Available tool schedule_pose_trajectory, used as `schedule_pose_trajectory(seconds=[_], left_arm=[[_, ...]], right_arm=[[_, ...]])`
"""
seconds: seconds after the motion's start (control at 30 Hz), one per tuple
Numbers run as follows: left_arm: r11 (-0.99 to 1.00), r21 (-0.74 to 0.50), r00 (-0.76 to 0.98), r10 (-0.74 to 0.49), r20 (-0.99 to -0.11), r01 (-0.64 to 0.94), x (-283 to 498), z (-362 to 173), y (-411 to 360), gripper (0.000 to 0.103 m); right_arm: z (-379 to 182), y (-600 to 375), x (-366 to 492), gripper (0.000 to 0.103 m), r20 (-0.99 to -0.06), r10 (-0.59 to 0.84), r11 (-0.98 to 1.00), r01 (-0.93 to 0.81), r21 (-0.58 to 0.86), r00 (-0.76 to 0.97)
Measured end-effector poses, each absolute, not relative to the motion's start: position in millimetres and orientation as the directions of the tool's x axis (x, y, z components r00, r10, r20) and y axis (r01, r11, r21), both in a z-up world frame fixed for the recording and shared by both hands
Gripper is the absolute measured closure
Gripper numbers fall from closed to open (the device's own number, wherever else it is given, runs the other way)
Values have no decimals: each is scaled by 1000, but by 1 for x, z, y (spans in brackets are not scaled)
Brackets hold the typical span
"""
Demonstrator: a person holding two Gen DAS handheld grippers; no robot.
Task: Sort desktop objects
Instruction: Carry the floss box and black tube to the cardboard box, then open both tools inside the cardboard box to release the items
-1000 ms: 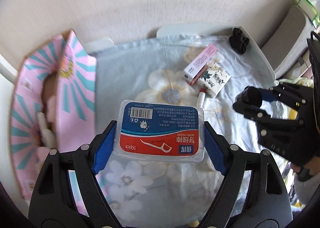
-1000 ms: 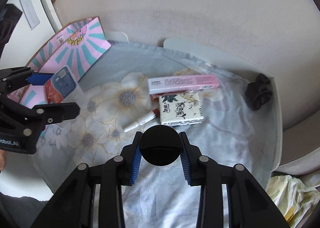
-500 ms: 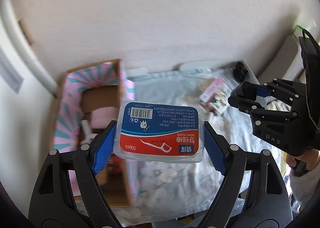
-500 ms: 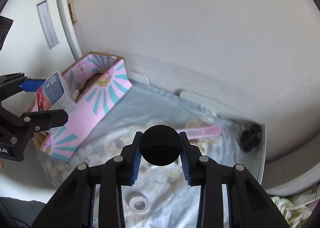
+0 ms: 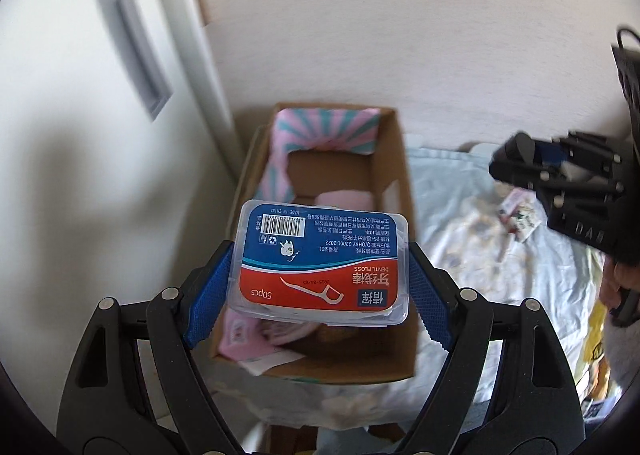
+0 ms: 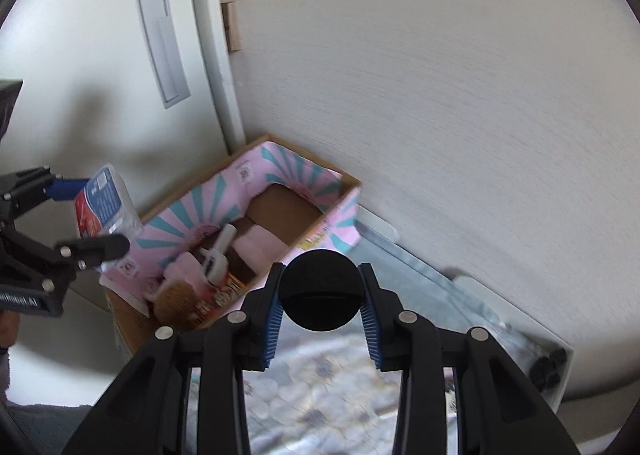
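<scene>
A clear dental floss box with a red and blue label is squeezed between the blue pads of the left gripper and is held up in the air over the cardboard box. A round black thing is pinched by the right gripper. Past them, pink packs are seen in the cardboard box, which sits beside a flowery cloth, by the wall.
</scene>
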State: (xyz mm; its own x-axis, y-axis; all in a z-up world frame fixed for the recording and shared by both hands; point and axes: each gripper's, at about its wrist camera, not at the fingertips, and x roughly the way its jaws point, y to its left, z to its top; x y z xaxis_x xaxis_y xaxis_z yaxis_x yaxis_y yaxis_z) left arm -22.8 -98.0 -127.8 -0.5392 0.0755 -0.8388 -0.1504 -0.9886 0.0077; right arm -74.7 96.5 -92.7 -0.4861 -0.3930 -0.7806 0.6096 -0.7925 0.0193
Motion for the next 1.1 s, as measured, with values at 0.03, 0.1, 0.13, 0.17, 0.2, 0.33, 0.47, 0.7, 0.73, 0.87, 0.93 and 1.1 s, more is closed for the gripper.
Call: schedule_pose_trajectory(seconds=[0.03,0.1,0.13,0.17,0.2,0.33,0.47,0.7,0.73,0.87,0.93,1.1], left_arm=[[-989,8,-535,73,-842,-148,-23,-132,-101,22],[-990,-1,-524,75,-849,-141,-24,-142,-108,22],[-990,-7,-517,80,-853,-140,-24,-146,-110,22],[-990,-14,-507,83,-858,-139,-26,-152,-112,22],[-991,-19,-498,85,-863,-136,-27,-158,-114,22],[-991,-29,-463,88,-882,-132,-32,-183,-114,22],[-989,-43,-407,98,-908,-141,-40,-211,-115,22],[-987,-40,-388,98,-917,-155,-47,-221,-116,22],[-987,-39,-388,98,-916,-157,-47,-221,-115,22],[-981,-41,-381,113,-918,-192,-49,-221,-116,22],[-979,-52,-371,123,-920,-196,-51,-219,-116,21],[-980,28,-407,56,-911,-198,-52,-210,-114,0]], right_arm=[[-94,88,-78,70,-783,-404,-783,621,28,-474],[-98,68,-86,70,-792,-424,-762,646,49,-440],[-101,59,-90,70,-796,-430,-753,656,55,-426],[-105,49,-94,70,-803,-433,-744,665,62,-410],[-110,39,-99,70,-812,-435,-736,674,71,-390],[-141,6,-117,70,-853,-424,-718,687,112,-305],[-168,-17,-127,70,-901,-370,-718,685,121,-228],[-186,-27,-131,70,-917,-346,-725,677,126,-199],[-186,-28,-131,70,-917,-344,-725,677,126,-199],[-185,-28,-131,70,-921,-333,-729,675,116,-202],[-184,-27,-131,67,-927,-319,-739,665,112,-199],[-168,-18,-135,35,-908,-340,-775,620,122,-247]])
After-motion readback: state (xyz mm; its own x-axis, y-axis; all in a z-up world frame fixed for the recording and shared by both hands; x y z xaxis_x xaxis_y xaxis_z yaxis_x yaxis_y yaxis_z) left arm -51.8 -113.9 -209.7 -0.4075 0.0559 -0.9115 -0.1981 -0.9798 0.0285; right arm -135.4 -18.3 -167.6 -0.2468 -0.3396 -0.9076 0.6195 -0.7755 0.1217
